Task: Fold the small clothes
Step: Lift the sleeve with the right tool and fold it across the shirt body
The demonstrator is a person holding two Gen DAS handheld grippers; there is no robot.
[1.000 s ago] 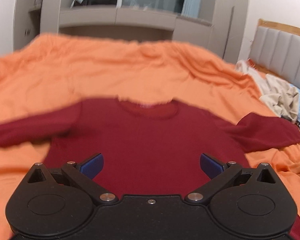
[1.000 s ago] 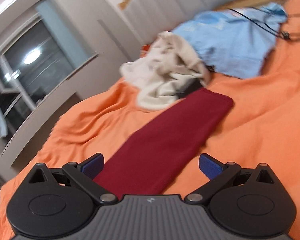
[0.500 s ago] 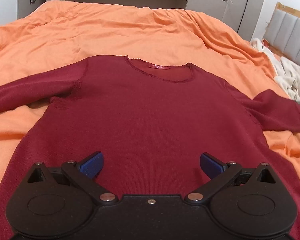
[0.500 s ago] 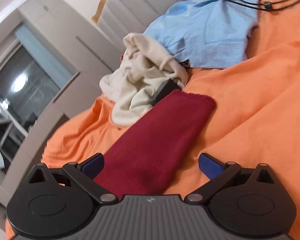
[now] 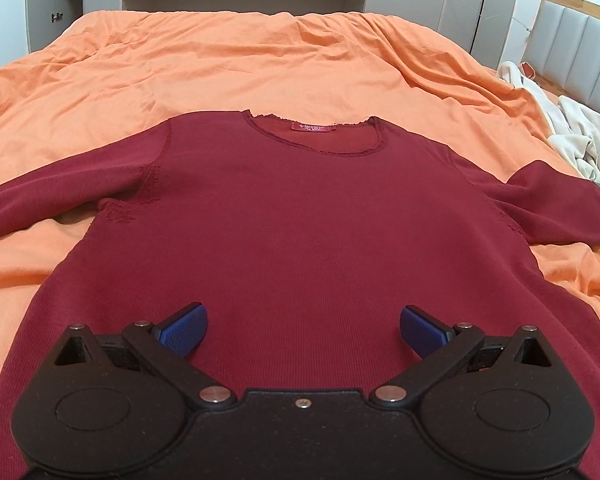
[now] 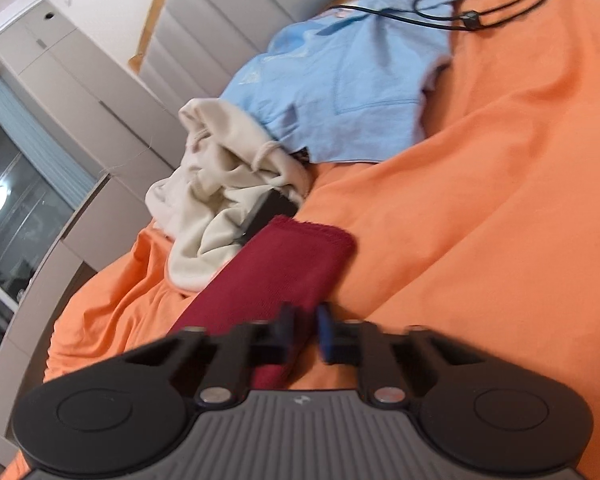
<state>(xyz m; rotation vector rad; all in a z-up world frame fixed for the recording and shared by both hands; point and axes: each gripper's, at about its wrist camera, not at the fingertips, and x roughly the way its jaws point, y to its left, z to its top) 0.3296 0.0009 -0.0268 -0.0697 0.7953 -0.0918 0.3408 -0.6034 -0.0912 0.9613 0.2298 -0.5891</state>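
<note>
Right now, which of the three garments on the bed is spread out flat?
The dark red long-sleeved top, sleeves out; the cream garment is crumpled and the light blue one lies rumpled.

A home bedroom. A bed (image 5: 260,60) under a rumpled orange sheet has a padded grey headboard (image 6: 228,12) in a wooden frame. Grey built-in wardrobes (image 6: 84,92) and a dark window (image 6: 16,208) stand beyond, with loose clothes (image 6: 340,80) lying about.

Dark red long-sleeve top (image 5: 300,216) with brighter red neck label (image 5: 313,127), plain orange bedsheet (image 5: 260,68), light blue shirt (image 6: 352,80), cream garment (image 6: 216,200), black cable (image 6: 480,20), grippers black with blue pads (image 5: 182,330).
</note>
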